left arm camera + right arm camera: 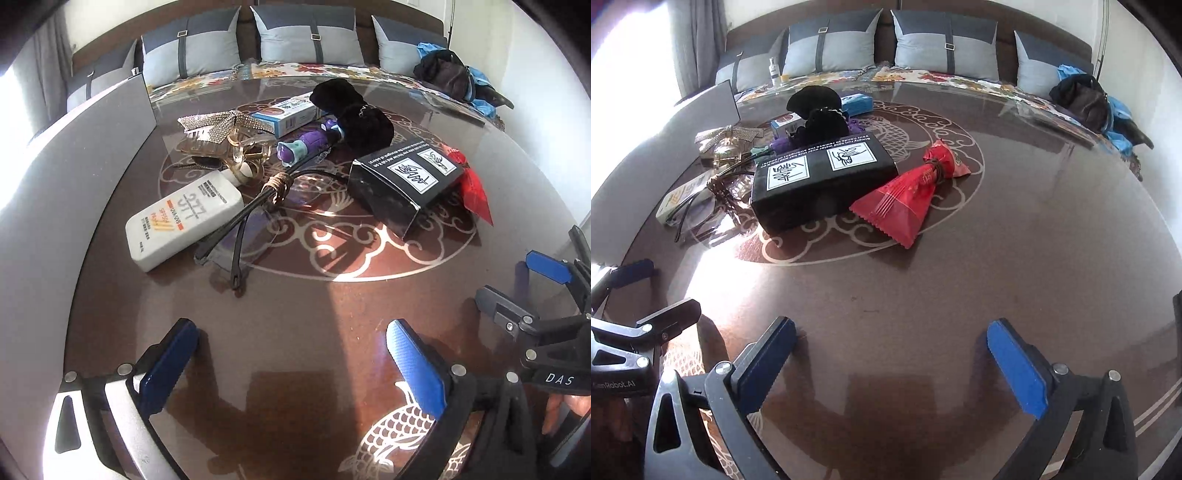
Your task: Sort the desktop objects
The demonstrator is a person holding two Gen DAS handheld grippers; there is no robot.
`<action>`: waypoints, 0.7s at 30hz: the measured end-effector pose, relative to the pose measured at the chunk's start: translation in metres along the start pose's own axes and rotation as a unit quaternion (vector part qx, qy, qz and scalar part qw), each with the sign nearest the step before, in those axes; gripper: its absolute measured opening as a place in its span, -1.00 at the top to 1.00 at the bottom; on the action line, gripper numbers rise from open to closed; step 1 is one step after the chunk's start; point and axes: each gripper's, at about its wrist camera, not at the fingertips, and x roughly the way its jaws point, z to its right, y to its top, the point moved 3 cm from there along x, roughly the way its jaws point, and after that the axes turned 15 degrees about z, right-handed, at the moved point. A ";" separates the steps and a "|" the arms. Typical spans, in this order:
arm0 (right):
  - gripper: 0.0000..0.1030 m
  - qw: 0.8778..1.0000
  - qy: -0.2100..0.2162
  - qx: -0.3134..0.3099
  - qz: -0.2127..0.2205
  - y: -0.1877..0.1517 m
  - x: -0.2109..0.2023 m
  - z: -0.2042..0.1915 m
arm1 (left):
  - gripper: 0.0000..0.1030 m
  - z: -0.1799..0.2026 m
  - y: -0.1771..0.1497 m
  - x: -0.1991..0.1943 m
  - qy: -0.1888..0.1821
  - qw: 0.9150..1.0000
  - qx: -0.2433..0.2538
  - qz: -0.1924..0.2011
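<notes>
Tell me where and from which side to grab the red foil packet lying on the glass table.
Grip the red foil packet at its cinched neck, where a dark band pinches it narrow. The wide serrated end lies flat and offers little to pinch. It is a guess, but the open right claw looks best placed, coming from above with its pads across the neck on the side away from the black cardboard box.
</notes>
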 end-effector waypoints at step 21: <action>-1.00 1.000 0.005 -0.001 0.015 0.007 0.009 0.001 | -1.00 -0.003 0.002 0.006 0.002 1.000 -0.003 0.010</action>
